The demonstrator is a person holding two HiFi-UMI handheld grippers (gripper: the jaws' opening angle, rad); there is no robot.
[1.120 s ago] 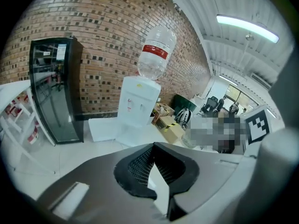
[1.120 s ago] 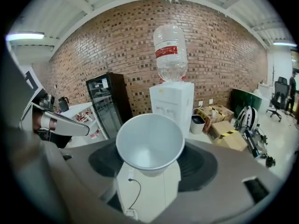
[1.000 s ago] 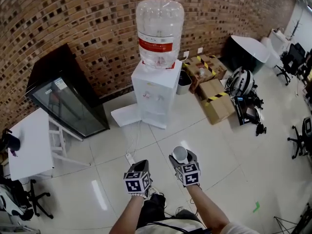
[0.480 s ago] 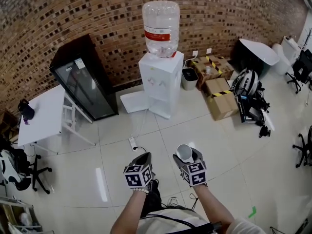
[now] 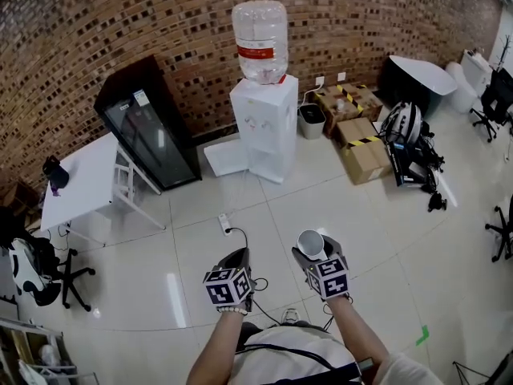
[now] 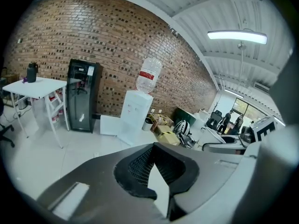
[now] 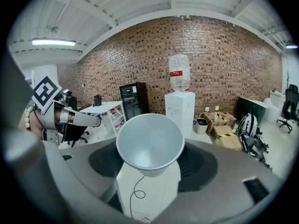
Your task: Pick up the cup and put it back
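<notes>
The right gripper (image 5: 314, 253), jaws partly spread, clasps the cup (image 7: 149, 141) mouth-up by its lower wall above the tiled floor (image 5: 385, 215), away from the water dispenser (image 5: 265, 123); the cup is probably light, thin-walled and easily crushed, so best held gently below the rim, while the left gripper (image 5: 232, 261) is closed and empty.

Cup (image 5: 309, 241): white. Left gripper (image 5: 238, 255) and right gripper (image 5: 312, 252): grey, with black-and-white square markers. Wall (image 5: 160, 22): red-brown brick. Dispenser (image 5: 264, 123): white. Bottle (image 5: 260, 30): clear, red label. Fridge (image 5: 148, 127): black. Boxes (image 5: 365, 157): brown, yellow-black striped tape. Floor (image 5: 393, 231): pale tiles.
</notes>
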